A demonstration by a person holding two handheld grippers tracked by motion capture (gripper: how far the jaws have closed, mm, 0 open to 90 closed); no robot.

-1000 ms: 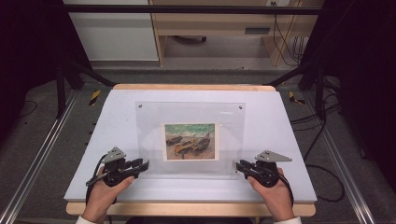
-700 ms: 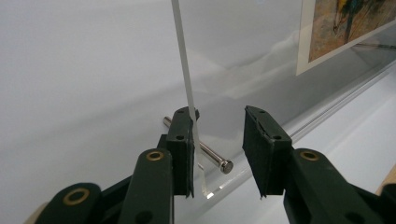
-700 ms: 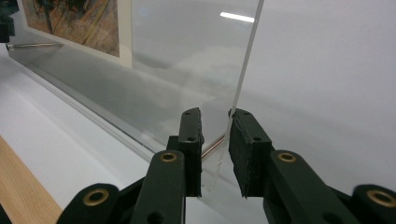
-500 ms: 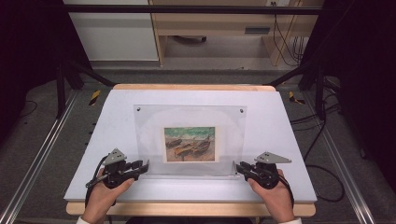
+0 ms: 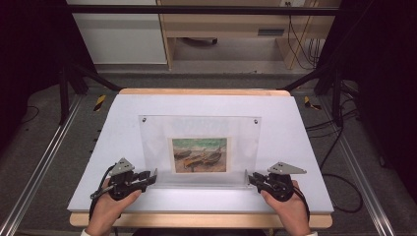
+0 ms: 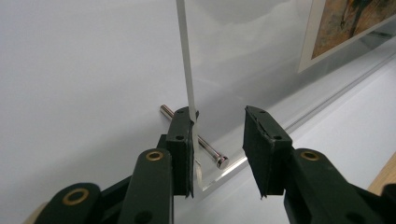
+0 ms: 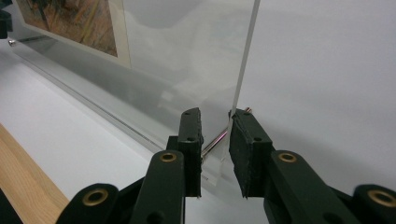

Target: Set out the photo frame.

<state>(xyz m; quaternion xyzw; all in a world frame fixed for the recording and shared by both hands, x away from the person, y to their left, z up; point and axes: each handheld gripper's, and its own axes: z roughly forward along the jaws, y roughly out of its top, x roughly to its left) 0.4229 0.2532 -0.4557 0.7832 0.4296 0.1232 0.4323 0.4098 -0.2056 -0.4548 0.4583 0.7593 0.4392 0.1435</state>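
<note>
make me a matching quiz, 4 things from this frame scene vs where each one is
Things:
1. left tongs
2. right tongs
3. picture
4. metal pin

Places:
A. middle of the clear frame
B. frame's lower right corner
C. through the frame's lower corner, between open jaws
D. frame's lower left corner

Pairs: 1-D, 2-B, 3-A, 4-C

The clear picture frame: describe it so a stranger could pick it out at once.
On the white table, between the left gripper and the right gripper, stands a clear acrylic picture frame. It is a see-through panel with small metal pins at its corners, holding a small painting of boats low in its middle.
</note>
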